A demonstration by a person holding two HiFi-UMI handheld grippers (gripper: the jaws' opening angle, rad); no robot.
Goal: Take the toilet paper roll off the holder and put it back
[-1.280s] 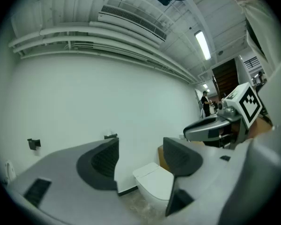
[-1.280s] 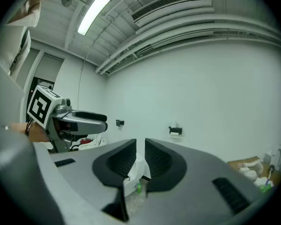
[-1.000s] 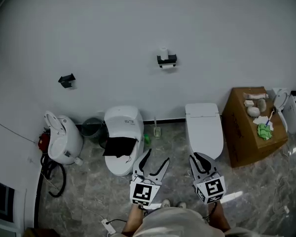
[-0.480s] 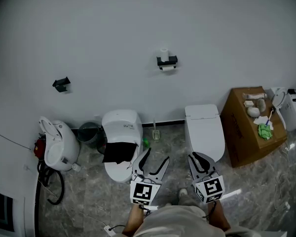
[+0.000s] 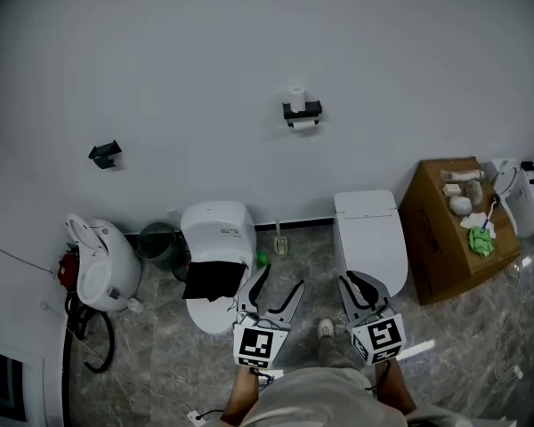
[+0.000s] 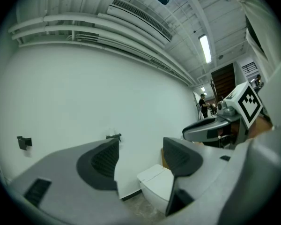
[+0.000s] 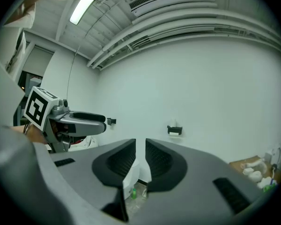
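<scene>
Approach only, no contact yet. Over the last second the floor items in the lower left of the head view have slid and a shoe (image 5: pixel 325 327) now shows between the tools, so I read that as a step toward the wall. Left hand-held gripper (image 5: pixel 283 278) has jaws apart and empty. Right hand-held gripper (image 5: pixel 349 281) has jaws nearly together with nothing between. Neither has changed. Toilet paper roll (image 5: pixel 301 124) sits on the holder (image 5: pixel 301 109), upper centre of the wall, well apart from both. Next: close in and reach.
</scene>
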